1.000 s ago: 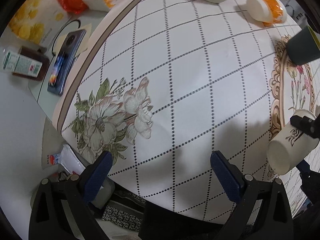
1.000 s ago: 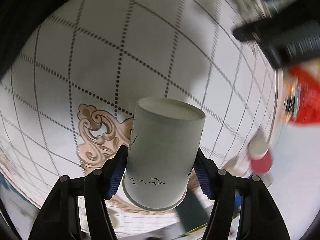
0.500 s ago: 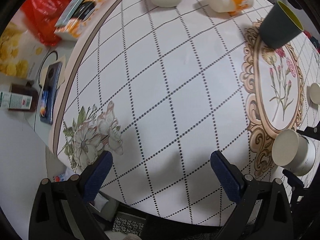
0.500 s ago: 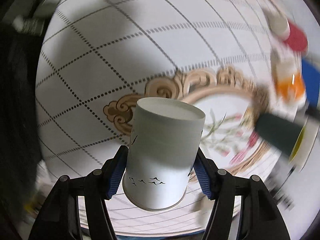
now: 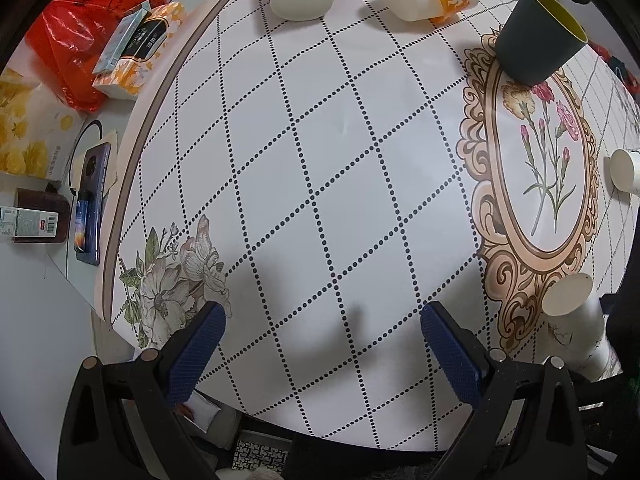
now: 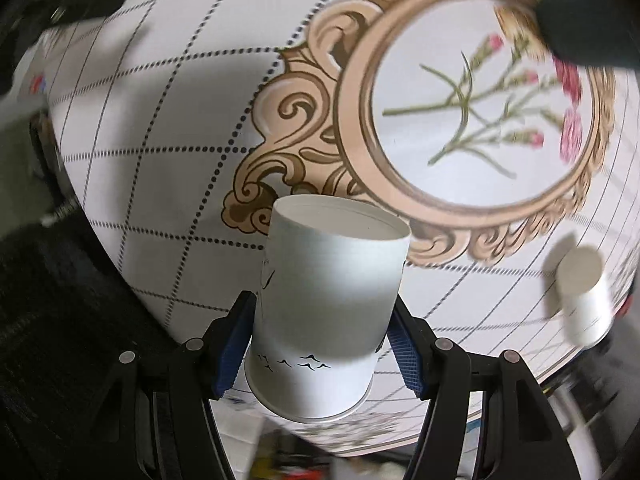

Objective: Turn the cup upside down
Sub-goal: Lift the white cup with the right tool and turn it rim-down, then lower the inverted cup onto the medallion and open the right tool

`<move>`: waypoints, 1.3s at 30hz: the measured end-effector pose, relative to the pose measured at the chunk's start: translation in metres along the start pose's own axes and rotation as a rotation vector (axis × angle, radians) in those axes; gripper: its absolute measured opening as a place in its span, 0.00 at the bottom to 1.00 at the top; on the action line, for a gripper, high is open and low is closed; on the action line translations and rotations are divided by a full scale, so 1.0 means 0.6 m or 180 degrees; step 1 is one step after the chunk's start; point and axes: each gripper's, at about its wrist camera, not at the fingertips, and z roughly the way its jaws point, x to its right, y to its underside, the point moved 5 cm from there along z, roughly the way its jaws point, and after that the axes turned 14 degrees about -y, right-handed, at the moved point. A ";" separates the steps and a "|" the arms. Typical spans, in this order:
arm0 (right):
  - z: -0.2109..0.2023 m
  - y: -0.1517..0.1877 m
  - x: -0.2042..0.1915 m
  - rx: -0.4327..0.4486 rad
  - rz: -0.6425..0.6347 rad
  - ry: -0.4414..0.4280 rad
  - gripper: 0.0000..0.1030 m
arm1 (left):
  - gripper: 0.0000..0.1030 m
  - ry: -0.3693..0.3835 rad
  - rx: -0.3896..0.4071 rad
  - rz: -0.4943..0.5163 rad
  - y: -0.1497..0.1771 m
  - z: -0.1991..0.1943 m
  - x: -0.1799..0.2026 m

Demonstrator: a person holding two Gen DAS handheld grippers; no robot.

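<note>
Right wrist view: the right gripper (image 6: 322, 344) clamps a white paper cup (image 6: 328, 304) by its sides above the round table (image 5: 320, 160), bottom end facing away from the camera. The left gripper (image 5: 320, 344) hangs wide apart, holding nothing. A dark cup (image 5: 536, 36) stands upright, nothing visible inside it.

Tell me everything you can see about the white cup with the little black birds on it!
The white cup looks like paper, plain white with small black flying birds printed near its rim. The right gripper is shut on it, one blue pad pressing each side. Its flat, recessed base points away from the camera toward the table, and its rolled rim is nearest the camera. It sits by the tan scroll border. Whether it touches the table cannot be told. The left wrist view shows it at the edge.
</note>
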 end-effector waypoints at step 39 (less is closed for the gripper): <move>-0.113 -0.062 0.153 0.1255 0.1105 -0.0487 0.59 | 0.97 -0.0068 -0.0035 0.0071 0.023 -0.005 0.008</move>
